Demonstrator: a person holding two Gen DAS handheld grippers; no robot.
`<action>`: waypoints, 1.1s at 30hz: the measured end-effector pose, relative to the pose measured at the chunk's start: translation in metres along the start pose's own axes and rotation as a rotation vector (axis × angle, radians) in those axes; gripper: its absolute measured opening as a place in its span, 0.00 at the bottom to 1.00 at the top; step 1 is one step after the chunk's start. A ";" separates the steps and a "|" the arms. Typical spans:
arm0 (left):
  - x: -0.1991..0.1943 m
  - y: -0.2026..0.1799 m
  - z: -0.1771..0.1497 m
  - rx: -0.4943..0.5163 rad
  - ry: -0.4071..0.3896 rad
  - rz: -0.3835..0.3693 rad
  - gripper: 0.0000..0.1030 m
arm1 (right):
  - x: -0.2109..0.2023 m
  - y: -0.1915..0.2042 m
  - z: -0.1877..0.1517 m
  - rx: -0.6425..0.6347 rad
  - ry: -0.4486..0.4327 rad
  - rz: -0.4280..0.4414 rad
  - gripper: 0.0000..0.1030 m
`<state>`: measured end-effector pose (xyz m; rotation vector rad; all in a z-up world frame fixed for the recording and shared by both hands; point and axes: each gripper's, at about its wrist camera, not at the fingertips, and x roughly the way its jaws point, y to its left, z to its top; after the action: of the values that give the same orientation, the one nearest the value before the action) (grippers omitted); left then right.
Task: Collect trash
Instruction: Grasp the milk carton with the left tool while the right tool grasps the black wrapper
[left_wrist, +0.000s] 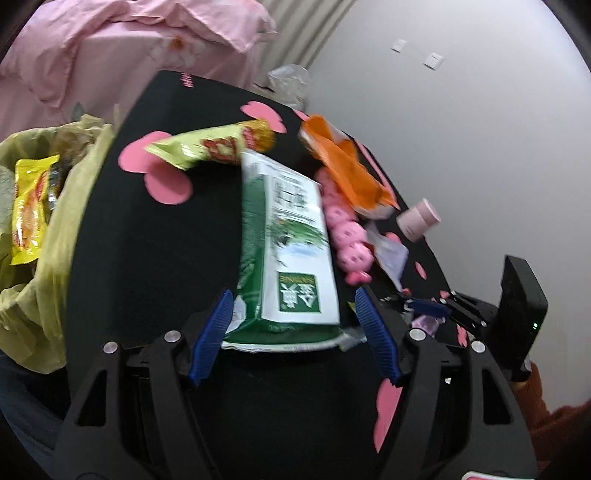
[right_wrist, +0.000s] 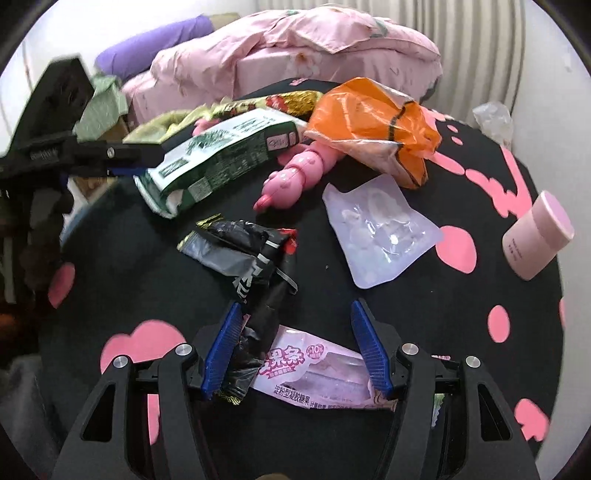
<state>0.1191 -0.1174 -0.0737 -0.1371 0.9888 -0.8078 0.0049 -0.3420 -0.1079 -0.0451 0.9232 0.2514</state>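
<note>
A green and white packet (left_wrist: 288, 251) lies on the black table with pink blossoms (left_wrist: 155, 240). My left gripper (left_wrist: 293, 317) is open with its blue pads either side of the packet's near end. The packet also shows in the right wrist view (right_wrist: 221, 155), with the left gripper (right_wrist: 122, 162) at its end. My right gripper (right_wrist: 295, 343) is open over a pink candy wrapper (right_wrist: 314, 376) and a crumpled black wrapper (right_wrist: 251, 258). A trash bin lined with a yellow-green bag (left_wrist: 62, 221) stands left of the table and holds a yellow wrapper (left_wrist: 29, 210).
Also on the table: a yellow-green snack wrapper (left_wrist: 210, 147), an orange bag (right_wrist: 376, 122), a pink toy (right_wrist: 295, 173), a clear plastic pouch (right_wrist: 380, 232), a pink jar (right_wrist: 535, 236). A bed with pink bedding (right_wrist: 295, 40) lies beyond, a wall to the right.
</note>
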 end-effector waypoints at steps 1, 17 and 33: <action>-0.002 -0.002 0.000 0.010 -0.007 0.009 0.63 | -0.005 0.001 -0.001 0.004 -0.024 -0.008 0.57; -0.010 0.001 0.008 0.050 -0.059 0.186 0.64 | 0.008 -0.015 0.012 0.103 -0.081 0.059 0.30; 0.022 -0.041 0.037 0.181 -0.040 0.241 0.64 | -0.034 -0.044 -0.013 0.249 -0.234 -0.024 0.24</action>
<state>0.1326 -0.1698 -0.0491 0.1191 0.8702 -0.6665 -0.0144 -0.3931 -0.0913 0.1994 0.7145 0.1145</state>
